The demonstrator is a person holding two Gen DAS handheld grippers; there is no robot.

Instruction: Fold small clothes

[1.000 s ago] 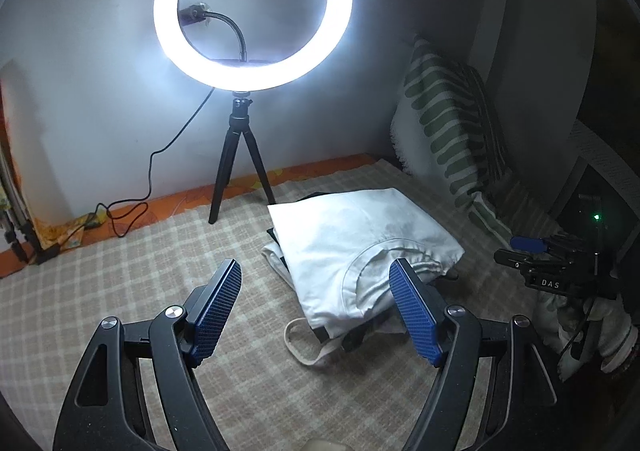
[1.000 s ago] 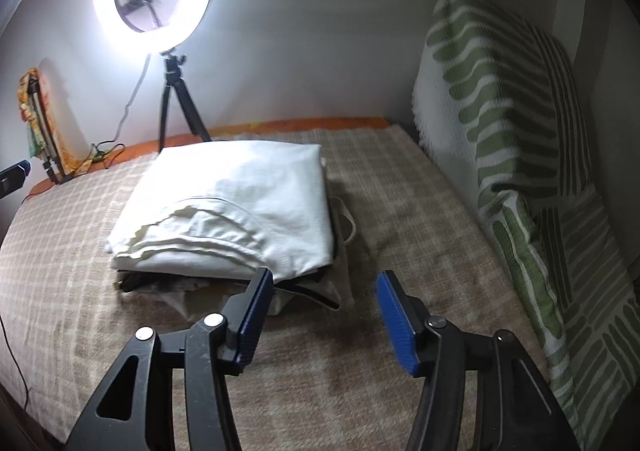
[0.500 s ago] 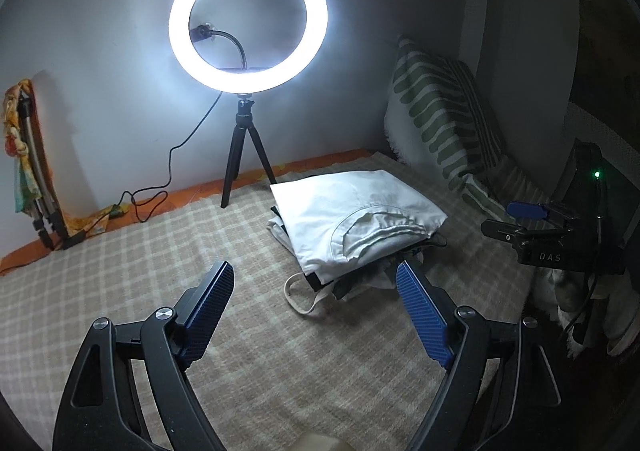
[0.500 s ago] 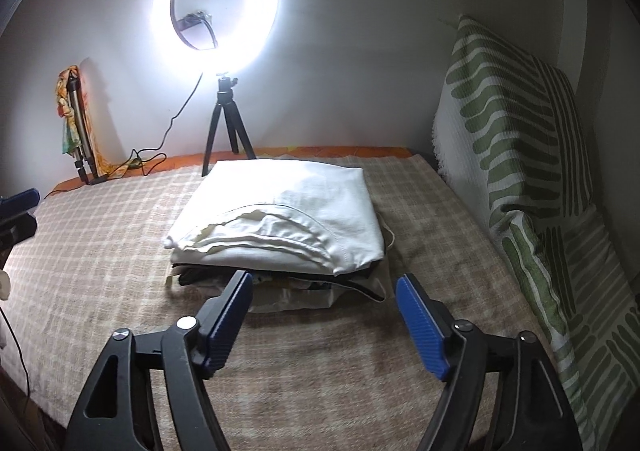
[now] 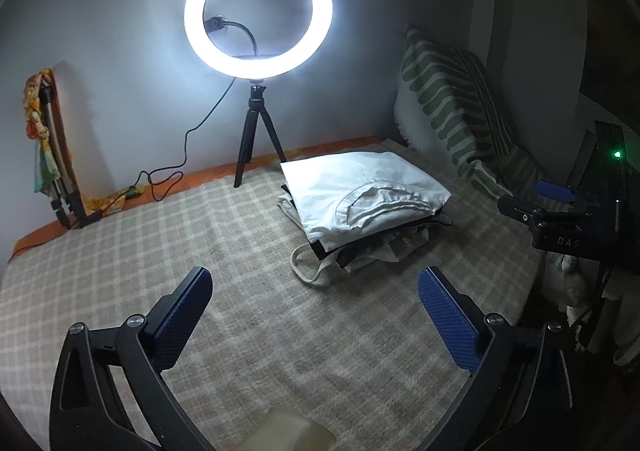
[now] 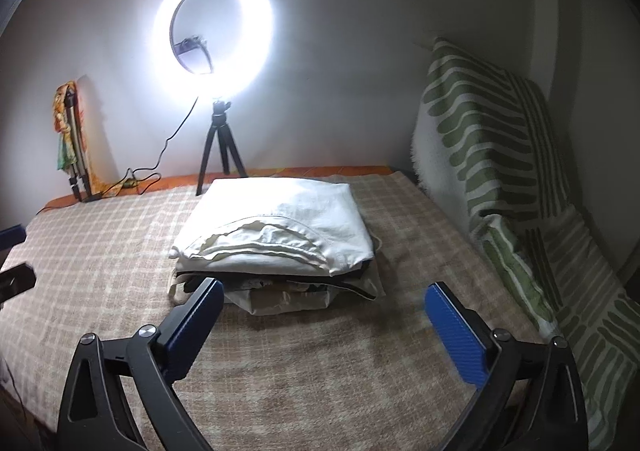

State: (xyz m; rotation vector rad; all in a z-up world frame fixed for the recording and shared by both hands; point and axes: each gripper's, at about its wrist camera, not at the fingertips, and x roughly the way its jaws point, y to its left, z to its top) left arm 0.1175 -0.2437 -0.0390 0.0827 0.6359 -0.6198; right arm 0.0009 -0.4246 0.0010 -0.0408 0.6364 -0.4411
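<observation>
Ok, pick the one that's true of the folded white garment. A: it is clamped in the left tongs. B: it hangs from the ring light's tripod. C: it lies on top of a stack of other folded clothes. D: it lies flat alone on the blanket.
C: the folded white garment rests on darker folded pieces stacked on the checked blanket, clear of both tongs.

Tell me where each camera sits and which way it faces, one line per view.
Left wrist: on the left gripper, angled down across the checked bedcover toward the ring light; both open fingers show, and the right gripper at the right edge.
Right wrist: on the right gripper, facing the folded white garment; open fingers show.
Shared: garment, ring light, striped cushion.
</observation>
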